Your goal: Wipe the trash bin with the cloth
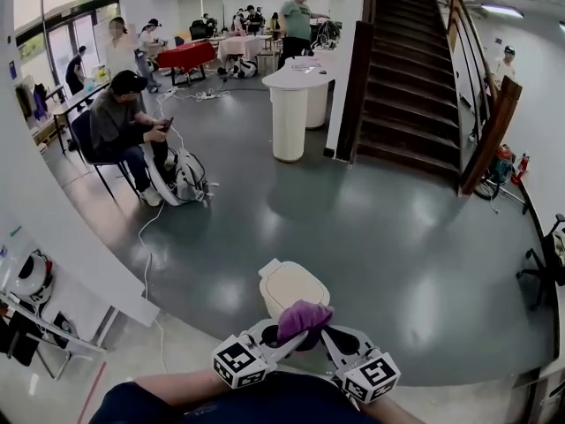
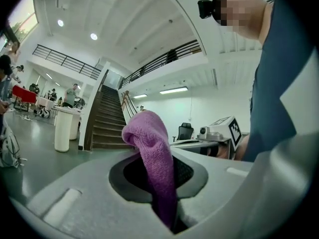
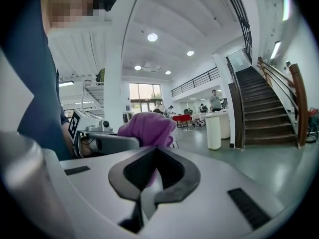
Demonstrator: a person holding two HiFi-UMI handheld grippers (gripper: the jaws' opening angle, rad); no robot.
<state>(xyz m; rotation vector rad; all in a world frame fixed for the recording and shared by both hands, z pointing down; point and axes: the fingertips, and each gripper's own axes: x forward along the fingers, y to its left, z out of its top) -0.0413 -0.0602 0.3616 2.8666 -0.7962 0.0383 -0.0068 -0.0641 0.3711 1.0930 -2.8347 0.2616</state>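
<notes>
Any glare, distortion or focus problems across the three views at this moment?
Head view: strong fisheye bends the stairs, and light glares in patches off the floor, but the trash bin reads clearly. Left gripper view: dark vignette at the corners, cloth sharp. Right gripper view: same vignette, ceiling lamp blown out.

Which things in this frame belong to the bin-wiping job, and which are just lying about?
Job:
trash bin
cloth
left gripper
right gripper

Just around:
seated person
backpack
white counter
staircase
red table
</notes>
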